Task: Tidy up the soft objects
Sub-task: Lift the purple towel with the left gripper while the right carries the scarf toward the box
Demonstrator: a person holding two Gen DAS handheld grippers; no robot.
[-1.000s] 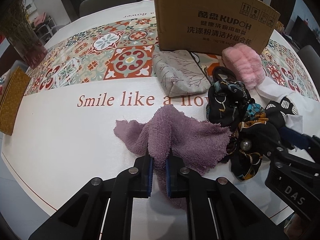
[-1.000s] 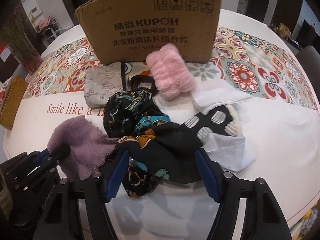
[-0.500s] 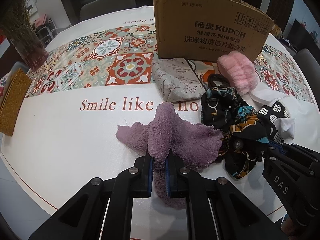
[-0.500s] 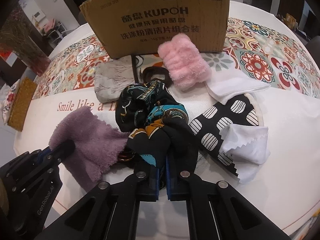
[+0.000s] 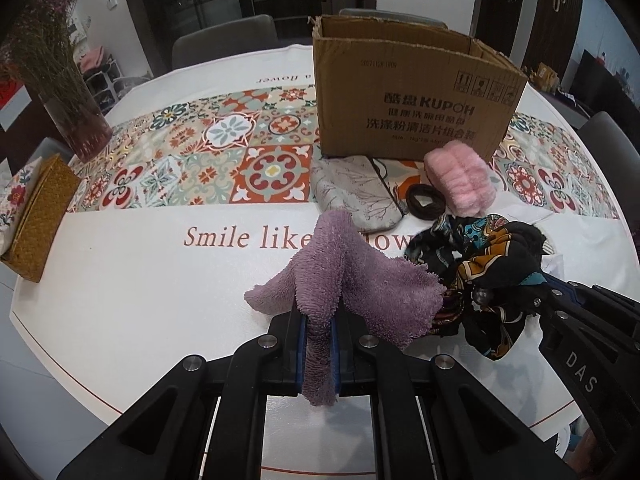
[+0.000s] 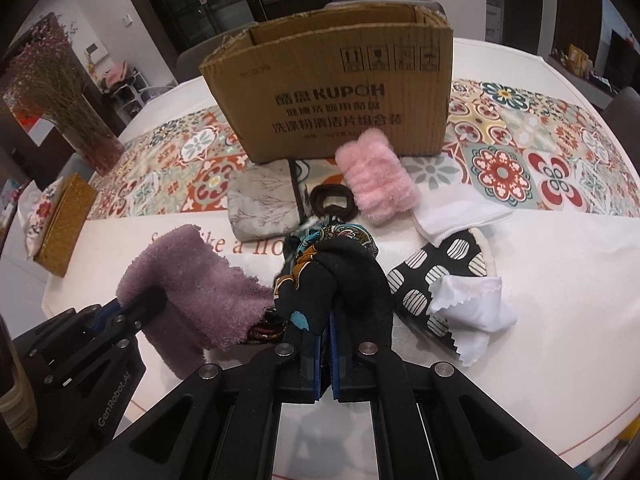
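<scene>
Left gripper (image 5: 319, 350) has its jaws clamped on the towel (image 5: 352, 280), right gripper (image 6: 325, 354) on the scarf (image 6: 336, 276). Both dangle loose, so they could snag the box (image 6: 332, 92) rim.

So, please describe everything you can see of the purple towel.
The purple towel is a small fuzzy terry cloth with frayed edges. The left gripper, shut, pinches a fold in its middle; the sides drape down like a tent and one end hangs below the fingers. It looks lifted off the table. Its right edge touches the dark patterned scarf.
</scene>
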